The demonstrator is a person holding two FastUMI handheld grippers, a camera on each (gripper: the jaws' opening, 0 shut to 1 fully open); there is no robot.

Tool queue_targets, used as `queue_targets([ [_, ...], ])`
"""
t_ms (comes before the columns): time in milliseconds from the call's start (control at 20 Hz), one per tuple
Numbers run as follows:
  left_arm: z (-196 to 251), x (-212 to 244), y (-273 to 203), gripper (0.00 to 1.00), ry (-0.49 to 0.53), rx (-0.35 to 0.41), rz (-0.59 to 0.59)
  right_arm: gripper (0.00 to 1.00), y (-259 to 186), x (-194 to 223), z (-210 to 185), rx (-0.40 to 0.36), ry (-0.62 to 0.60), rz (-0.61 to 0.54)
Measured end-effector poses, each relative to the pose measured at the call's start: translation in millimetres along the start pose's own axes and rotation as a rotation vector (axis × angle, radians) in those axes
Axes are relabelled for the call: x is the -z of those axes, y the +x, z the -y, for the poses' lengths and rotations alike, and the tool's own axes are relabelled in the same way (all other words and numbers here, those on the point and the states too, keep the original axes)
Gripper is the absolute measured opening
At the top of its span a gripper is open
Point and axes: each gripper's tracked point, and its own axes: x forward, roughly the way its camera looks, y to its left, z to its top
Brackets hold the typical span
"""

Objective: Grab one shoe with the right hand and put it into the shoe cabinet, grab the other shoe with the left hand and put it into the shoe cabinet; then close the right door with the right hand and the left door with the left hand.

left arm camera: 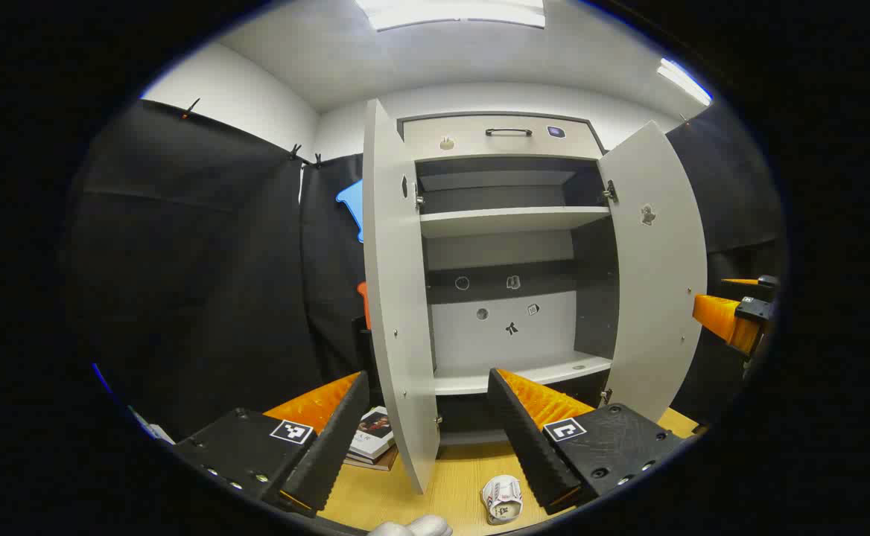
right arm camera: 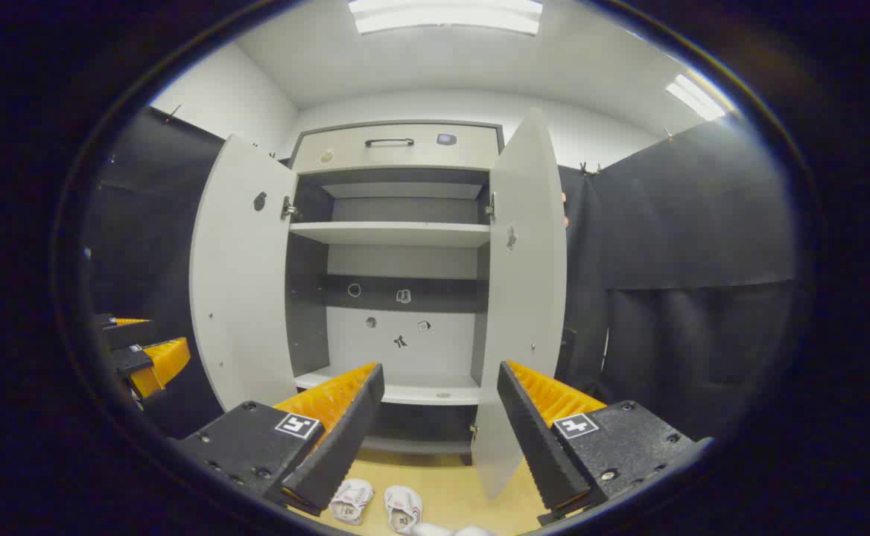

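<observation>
Left gripper pose: the left gripper (left arm camera: 427, 417) is held level above the floor, facing the shoe cabinet (left arm camera: 509, 138) head on; the edge of the left door (left arm camera: 398, 298) stands between its two fingers in its own view.
Right gripper pose: the right gripper (right arm camera: 439, 413) is also held level and facing the cabinet, with the right door (right arm camera: 524, 298) rising just past its fingers.
Other gripper seen: in the right gripper view the left gripper shows at the far left edge; in the left gripper view the right gripper (left arm camera: 733, 313) shows at the far right edge.
Cut off: the holding hands cannot be seen; something white at the bottom rim of each view is too clipped to name.
Hard to make out: small marks on the cabinet's back panel are too small to tell.
Left gripper state: fingers spread wide apart, holding nothing, touching nothing.
Right gripper state: fingers spread wide apart, empty, clear of the door.
Shoes: two white shoes (right arm camera: 375, 505) lie side by side on the wooden floor (right arm camera: 450, 491) in front of the cabinet; one shoe (left arm camera: 502, 499) shows in the left gripper view.
Cabinet: both doors stand open; upper shelf (right arm camera: 398, 233) and lower shelf (right arm camera: 405, 391) are bare.
Beside the cabinet: a stack of books (left arm camera: 372, 439) lies on the floor, left of the left door.
</observation>
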Motion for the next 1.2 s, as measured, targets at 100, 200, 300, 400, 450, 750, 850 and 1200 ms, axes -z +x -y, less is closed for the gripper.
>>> queue_targets([
  [100,2.0,-0.3,0.6,0.96,-0.002,0.006,-0.001,0.99,2.7,0.6,-0.6,0.003,-0.001,-0.003],
  [200,1.9,0.6,2.2,0.96,0.004,0.006,-0.003,0.99,4.2,1.5,-0.3,0.003,-0.001,-0.006],
  [300,1.2,1.4,3.8,0.96,0.006,0.003,-0.005,0.99,5.9,2.2,0.1,0.004,-0.003,-0.006],
  [400,1.0,1.5,4.7,0.96,0.007,0.002,-0.004,0.99,7.5,3.4,-0.5,0.006,-0.002,-0.007],
  [450,0.7,1.5,6.0,0.96,0.009,0.002,-0.005,0.99,8.1,3.9,-0.9,0.006,-0.004,-0.010],
  [750,2.3,4.8,8.6,0.96,0.016,0.003,-0.011,0.99,15.1,14.6,-1.4,0.008,-0.011,-0.030],
  [850,3.1,4.7,8.7,0.96,0.017,0.001,-0.011,0.99,16.6,20.5,-2.5,0.006,-0.015,-0.039],
  [1200,4.1,14.1,8.5,0.96,0.027,0.001,-0.022,0.99,10.1,84.5,-8.0,-0.017,-0.038,-0.129],
])
